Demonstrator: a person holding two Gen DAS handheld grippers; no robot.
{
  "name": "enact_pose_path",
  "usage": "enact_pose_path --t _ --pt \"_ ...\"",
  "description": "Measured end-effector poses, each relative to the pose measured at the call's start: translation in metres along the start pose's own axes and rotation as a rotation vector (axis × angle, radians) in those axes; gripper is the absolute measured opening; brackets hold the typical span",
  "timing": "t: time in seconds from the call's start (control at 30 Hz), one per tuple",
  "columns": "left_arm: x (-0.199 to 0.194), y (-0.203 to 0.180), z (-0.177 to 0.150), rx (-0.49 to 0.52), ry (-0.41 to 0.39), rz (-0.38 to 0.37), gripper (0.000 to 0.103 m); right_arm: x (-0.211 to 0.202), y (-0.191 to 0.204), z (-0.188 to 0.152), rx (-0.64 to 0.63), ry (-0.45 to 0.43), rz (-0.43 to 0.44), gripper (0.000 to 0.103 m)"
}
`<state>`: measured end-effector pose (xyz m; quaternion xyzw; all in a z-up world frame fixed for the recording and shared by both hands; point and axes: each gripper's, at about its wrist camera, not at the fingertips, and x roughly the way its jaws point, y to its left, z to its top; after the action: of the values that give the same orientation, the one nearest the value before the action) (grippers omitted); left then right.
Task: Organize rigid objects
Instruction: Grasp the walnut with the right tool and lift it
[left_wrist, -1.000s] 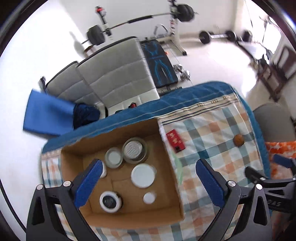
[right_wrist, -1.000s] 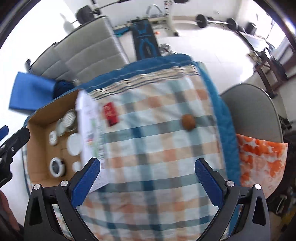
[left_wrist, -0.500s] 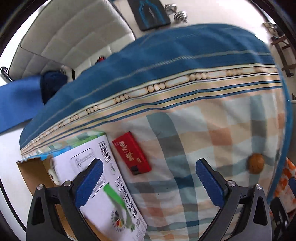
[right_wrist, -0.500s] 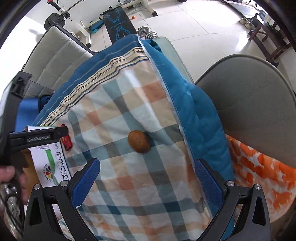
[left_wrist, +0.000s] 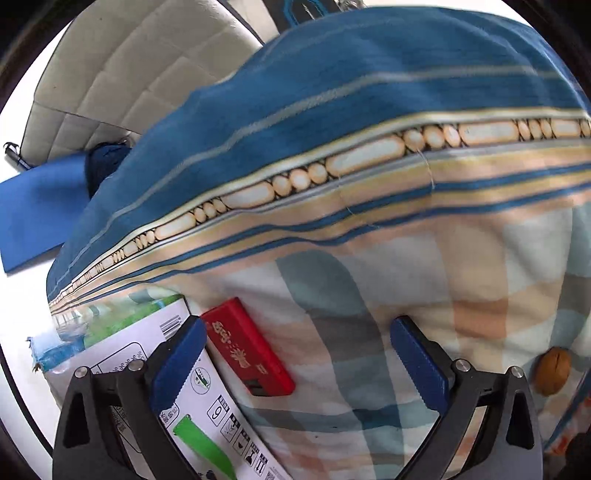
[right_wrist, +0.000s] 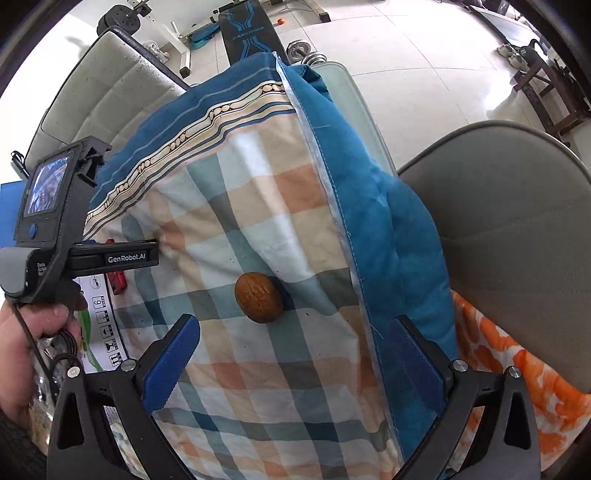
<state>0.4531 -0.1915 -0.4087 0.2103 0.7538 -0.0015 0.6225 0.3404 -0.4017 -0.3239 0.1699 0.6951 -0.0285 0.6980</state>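
Note:
A flat red box (left_wrist: 245, 350) lies on the checked cloth (left_wrist: 424, 295), between my left gripper's jaws, close to the left finger. My left gripper (left_wrist: 299, 365) is open and low over it. A brown walnut (right_wrist: 259, 297) lies on the cloth just ahead of my right gripper (right_wrist: 291, 363), which is open and empty. The walnut also shows at the right edge of the left wrist view (left_wrist: 552, 371). The red box shows partly in the right wrist view (right_wrist: 117, 280), behind the left gripper's body.
A cardboard box with a white printed flap (left_wrist: 207, 413) sits left of the red box. The cloth's blue border (right_wrist: 369, 206) drops off at the right beside a grey chair (right_wrist: 517, 236). An orange patterned cloth (right_wrist: 517, 398) lies under the chair. A sofa (left_wrist: 140, 74) stands behind.
My left gripper has moved from above the cardboard box to low over the red box. My right gripper has moved right and closer to the walnut.

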Motion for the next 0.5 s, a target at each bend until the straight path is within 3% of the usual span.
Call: enact_pose_path --t 0.13,0.2,0.27,0.33,0.4,0.5 --pt "0.006 0.002 -0.013 -0.039 0.052 -0.118 0.09 -0.003 -0.001 0.007 -0.015 0.003 -0.007 0.103" --pt "0.005 0.002 -0.018 -0.033 0.045 -0.132 0.081 -0.002 -0.002 0.008 -0.018 0.003 -0.021 0.103" --pt "-0.002 0.0 -0.023 -0.014 0.037 -0.139 0.061 0.0 0.0 0.01 -0.015 0.006 -0.023 0.103" --pt "-0.006 -0.002 -0.028 -0.007 0.054 -0.21 0.014 0.003 0.002 0.01 -0.016 0.005 -0.023 0.103" --pt "-0.009 -0.008 -0.035 -0.01 0.067 -0.277 0.012 0.007 0.005 0.012 -0.021 0.007 -0.023 0.103" --pt "-0.014 -0.007 -0.043 -0.053 0.04 -0.301 0.015 0.018 0.008 0.014 -0.024 0.019 -0.016 0.103"
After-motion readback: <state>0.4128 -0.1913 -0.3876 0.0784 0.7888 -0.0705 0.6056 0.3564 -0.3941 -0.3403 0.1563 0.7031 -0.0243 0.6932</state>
